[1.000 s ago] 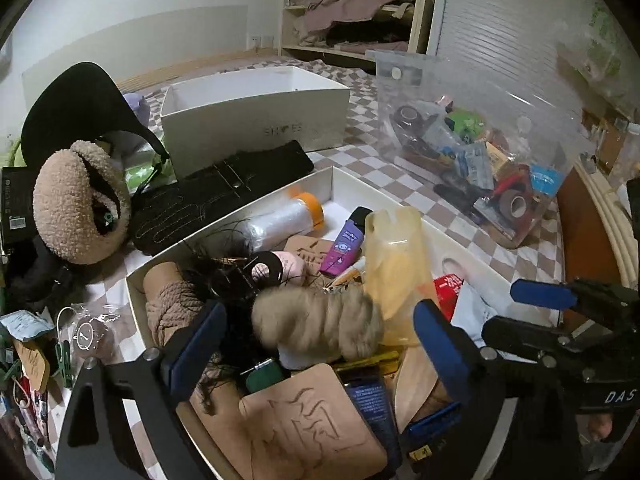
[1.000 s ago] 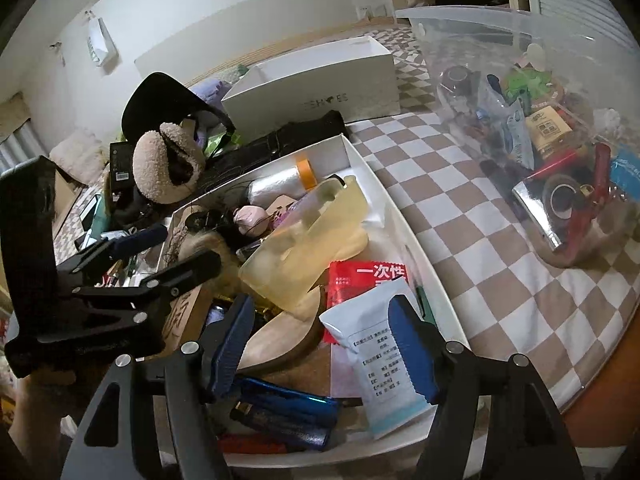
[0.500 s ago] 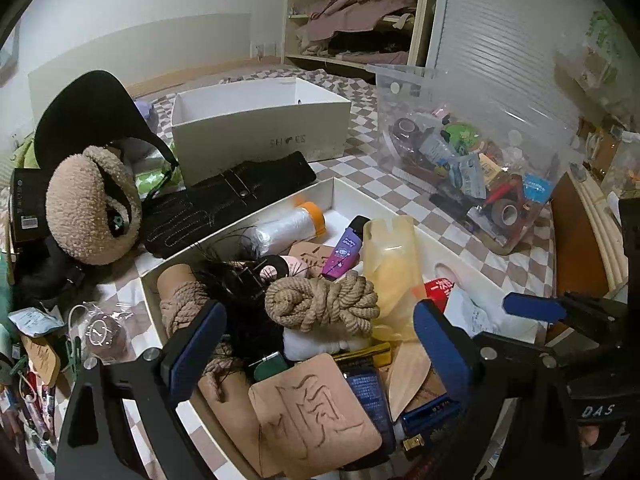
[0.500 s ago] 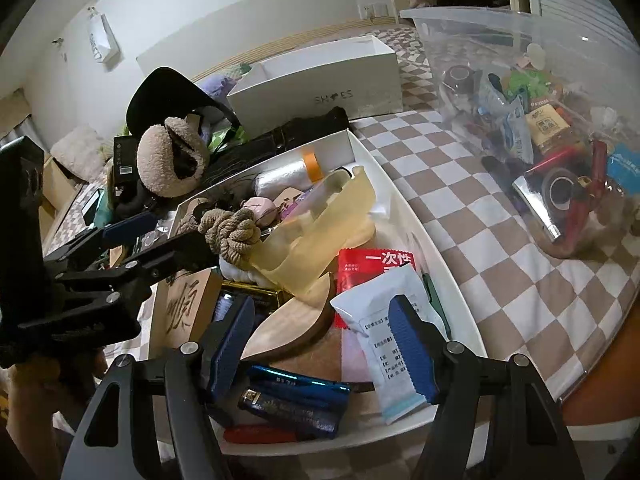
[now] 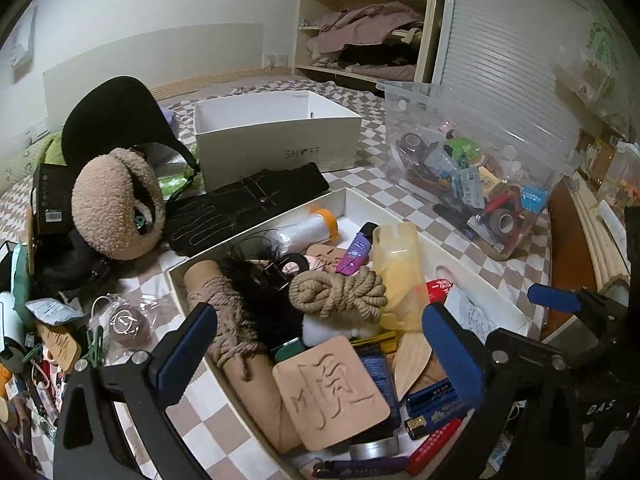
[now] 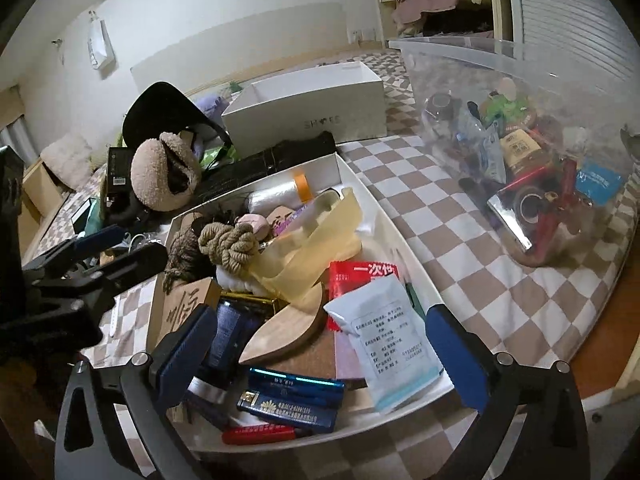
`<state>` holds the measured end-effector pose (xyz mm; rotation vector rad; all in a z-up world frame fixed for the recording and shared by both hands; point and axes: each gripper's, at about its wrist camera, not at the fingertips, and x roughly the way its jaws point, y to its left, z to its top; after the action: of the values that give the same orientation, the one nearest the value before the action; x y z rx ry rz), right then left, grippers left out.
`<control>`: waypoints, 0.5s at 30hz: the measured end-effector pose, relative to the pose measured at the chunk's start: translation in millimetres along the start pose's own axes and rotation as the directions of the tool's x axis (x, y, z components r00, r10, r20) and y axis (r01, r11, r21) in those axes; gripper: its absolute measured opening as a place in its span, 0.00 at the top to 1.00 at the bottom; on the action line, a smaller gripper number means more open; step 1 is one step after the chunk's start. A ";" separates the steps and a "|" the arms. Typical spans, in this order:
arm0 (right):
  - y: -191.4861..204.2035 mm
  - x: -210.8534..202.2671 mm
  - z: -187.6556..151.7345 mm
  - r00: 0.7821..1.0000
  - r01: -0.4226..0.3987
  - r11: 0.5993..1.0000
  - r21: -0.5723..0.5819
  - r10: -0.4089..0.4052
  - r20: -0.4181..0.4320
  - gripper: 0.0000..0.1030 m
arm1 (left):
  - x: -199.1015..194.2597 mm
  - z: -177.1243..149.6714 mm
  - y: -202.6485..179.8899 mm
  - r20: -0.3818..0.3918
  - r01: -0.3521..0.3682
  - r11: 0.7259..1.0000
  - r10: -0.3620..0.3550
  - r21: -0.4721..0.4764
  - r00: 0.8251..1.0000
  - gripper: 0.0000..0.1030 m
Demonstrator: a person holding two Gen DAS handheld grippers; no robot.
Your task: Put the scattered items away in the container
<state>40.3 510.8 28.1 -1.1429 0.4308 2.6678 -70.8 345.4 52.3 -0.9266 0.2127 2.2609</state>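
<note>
Rope (image 5: 340, 294) lies soft and light in the tray (image 5: 436, 246); both tools (image 5: 316, 354) (image 6: 320, 354), jaws just opened wide, hold nothing. You take the glove (image 5: 244, 204) mid-cuff.

You can't see what lies under the coiled rope (image 5: 338, 294) and yellow bag (image 6: 316, 240) in the white tray (image 6: 396, 236), the clear bin's (image 6: 460, 56) right side is cropped, and its contents blur together.
</note>
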 end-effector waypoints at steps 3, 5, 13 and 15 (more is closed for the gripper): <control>3.9 -1.8 -1.4 1.000 0.003 1.000 0.001 -0.003 0.000 0.00 | -7.1 -1.7 4.6 0.010 -0.007 1.000 0.007 0.000 1.000 0.00; 6.7 -3.1 -1.1 1.000 0.006 1.000 0.002 -0.006 0.001 0.00 | -12.4 -3.1 8.3 0.016 -0.009 1.000 0.009 -0.003 1.000 0.00; 23.7 -10.4 2.4 1.000 -0.001 1.000 -0.014 0.001 0.017 0.00 | -33.1 -8.4 25.5 0.040 -0.029 0.999 0.030 -0.026 0.999 0.00; 29.9 -12.4 3.9 1.000 -0.005 1.000 -0.022 0.005 0.022 0.00 | -38.5 -9.3 30.9 0.046 -0.034 0.999 0.036 -0.034 0.998 0.00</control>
<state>37.1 483.2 45.2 -1.1180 0.4024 2.6931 -65.5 298.1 68.3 -0.8928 0.1722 2.3224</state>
